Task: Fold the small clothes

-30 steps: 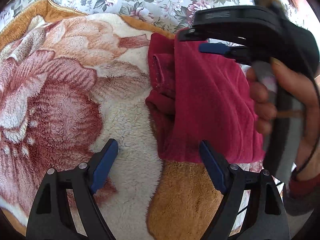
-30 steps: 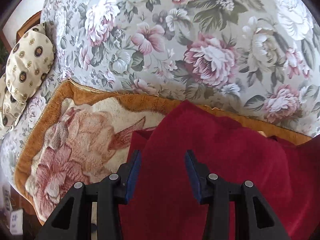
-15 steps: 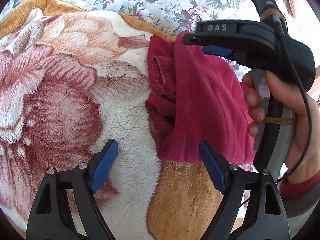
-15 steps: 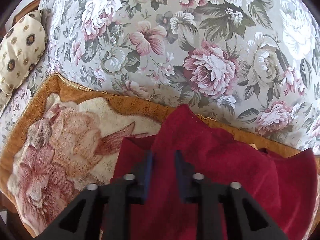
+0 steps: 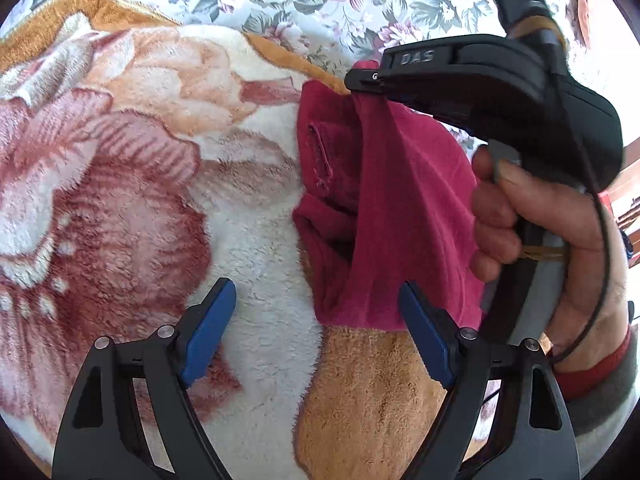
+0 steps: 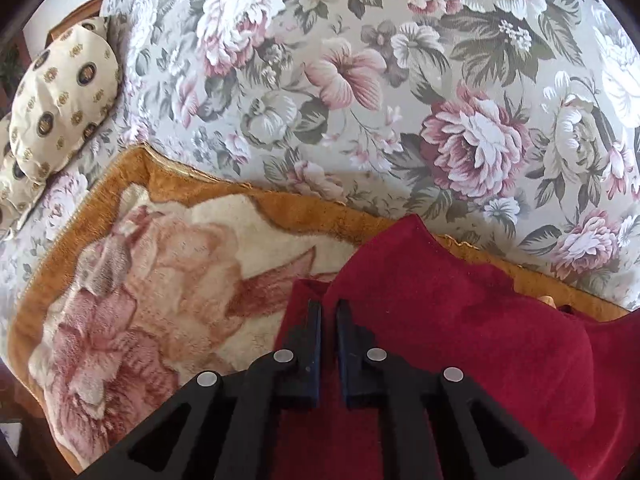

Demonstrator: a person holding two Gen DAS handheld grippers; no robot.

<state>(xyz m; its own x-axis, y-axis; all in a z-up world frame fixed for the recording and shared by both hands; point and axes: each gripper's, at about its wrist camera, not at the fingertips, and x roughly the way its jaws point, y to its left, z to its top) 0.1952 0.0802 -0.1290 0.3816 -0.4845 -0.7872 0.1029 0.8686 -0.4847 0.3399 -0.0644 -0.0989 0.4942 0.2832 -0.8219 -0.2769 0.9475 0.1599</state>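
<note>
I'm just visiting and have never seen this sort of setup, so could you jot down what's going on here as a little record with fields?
Setting: plush flowered blanket over a floral bedspread
Garment: dark red garment, partly folded, one edge lifted
Right tongs: shut on a pinch of the garment's upper edge
Left tongs: open, empty, near the garment's lower edge
Hand: grips the right tongs' handle
Also there: patterned cushion, far left
</note>
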